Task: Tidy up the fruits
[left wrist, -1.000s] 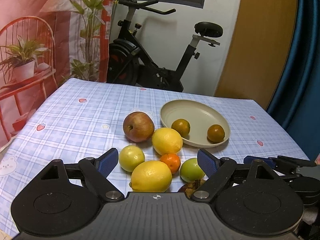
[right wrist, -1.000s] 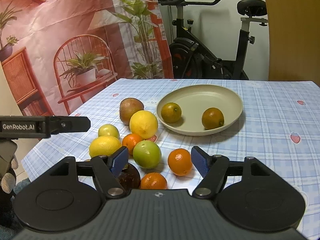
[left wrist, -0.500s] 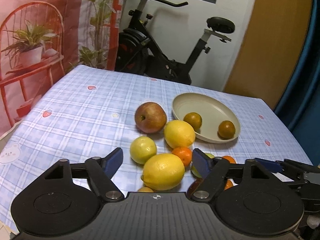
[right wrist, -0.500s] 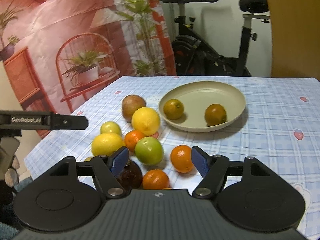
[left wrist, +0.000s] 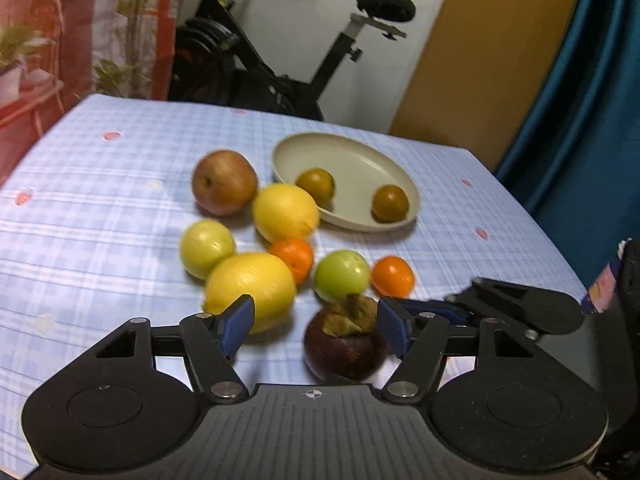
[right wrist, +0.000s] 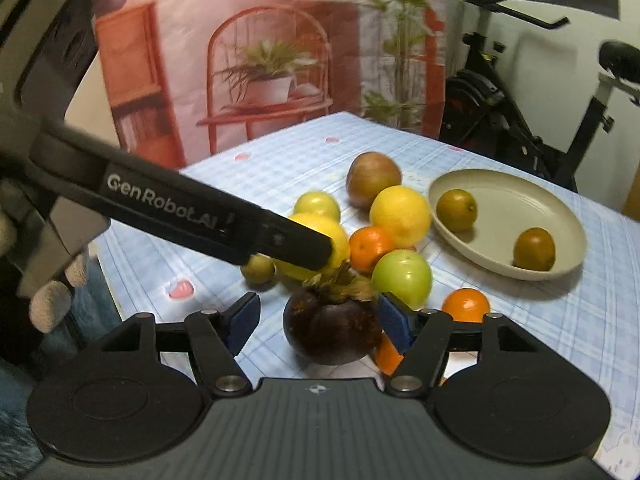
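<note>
A dark purple mangosteen (left wrist: 344, 346) (right wrist: 332, 330) sits on the checked cloth at the near edge of the fruit pile. It lies between the fingers of my left gripper (left wrist: 316, 322), nearer the right pad, with a gap at the left pad; the jaws are closing. My right gripper (right wrist: 319, 318) also straddles it, its jaws closing too, and its left pad is still clear of the fruit. A beige plate (left wrist: 360, 160) (right wrist: 520, 200) holds two brownish-green citrus. The left gripper's finger (right wrist: 224, 224) crosses over a lemon (right wrist: 340, 240).
Behind the mangosteen lie two lemons (left wrist: 250, 282), a red apple (left wrist: 224, 182), a yellow-green fruit (left wrist: 206, 246), a green fruit (left wrist: 341, 276) and small oranges (left wrist: 392, 276). A gloved hand (right wrist: 48, 300) is at the left. An exercise bike (left wrist: 280, 64) stands beyond the table.
Both grippers have dropped lower and closed in on the mangosteen, which now sits between each pair of fingers. The right view has swung left, and both pairs of jaws have narrowed.
</note>
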Action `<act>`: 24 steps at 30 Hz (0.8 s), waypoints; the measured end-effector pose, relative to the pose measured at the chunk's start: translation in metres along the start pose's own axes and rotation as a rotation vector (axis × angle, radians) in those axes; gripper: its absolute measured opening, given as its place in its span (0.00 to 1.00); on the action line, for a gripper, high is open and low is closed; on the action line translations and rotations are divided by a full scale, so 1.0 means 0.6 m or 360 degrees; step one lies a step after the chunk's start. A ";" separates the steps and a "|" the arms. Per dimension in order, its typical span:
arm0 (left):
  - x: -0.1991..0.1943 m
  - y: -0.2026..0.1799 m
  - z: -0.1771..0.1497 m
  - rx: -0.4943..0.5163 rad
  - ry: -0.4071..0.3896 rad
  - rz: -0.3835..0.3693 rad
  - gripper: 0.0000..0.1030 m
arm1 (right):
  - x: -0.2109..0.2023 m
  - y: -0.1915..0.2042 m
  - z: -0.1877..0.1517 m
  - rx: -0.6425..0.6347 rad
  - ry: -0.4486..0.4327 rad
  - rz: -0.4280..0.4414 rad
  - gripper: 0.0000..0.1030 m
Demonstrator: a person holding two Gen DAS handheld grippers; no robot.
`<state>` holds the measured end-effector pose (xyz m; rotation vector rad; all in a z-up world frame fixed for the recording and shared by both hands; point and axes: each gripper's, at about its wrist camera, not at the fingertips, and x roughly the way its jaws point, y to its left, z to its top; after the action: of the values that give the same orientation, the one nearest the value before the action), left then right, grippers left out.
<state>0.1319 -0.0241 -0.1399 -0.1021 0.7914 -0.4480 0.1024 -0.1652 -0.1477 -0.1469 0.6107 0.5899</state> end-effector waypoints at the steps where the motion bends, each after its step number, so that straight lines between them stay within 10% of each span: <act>1: 0.004 -0.002 -0.002 0.0002 0.0013 -0.0011 0.69 | 0.003 -0.002 -0.002 0.0004 0.0002 -0.0002 0.66; 24: 0.059 -0.006 -0.028 -0.0030 0.0208 -0.0087 0.61 | 0.019 -0.012 -0.018 0.0052 -0.0001 0.0049 0.63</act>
<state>0.1406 -0.0414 -0.1744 -0.1128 0.9229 -0.5027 0.1086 -0.1687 -0.1633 -0.1066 0.6226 0.6095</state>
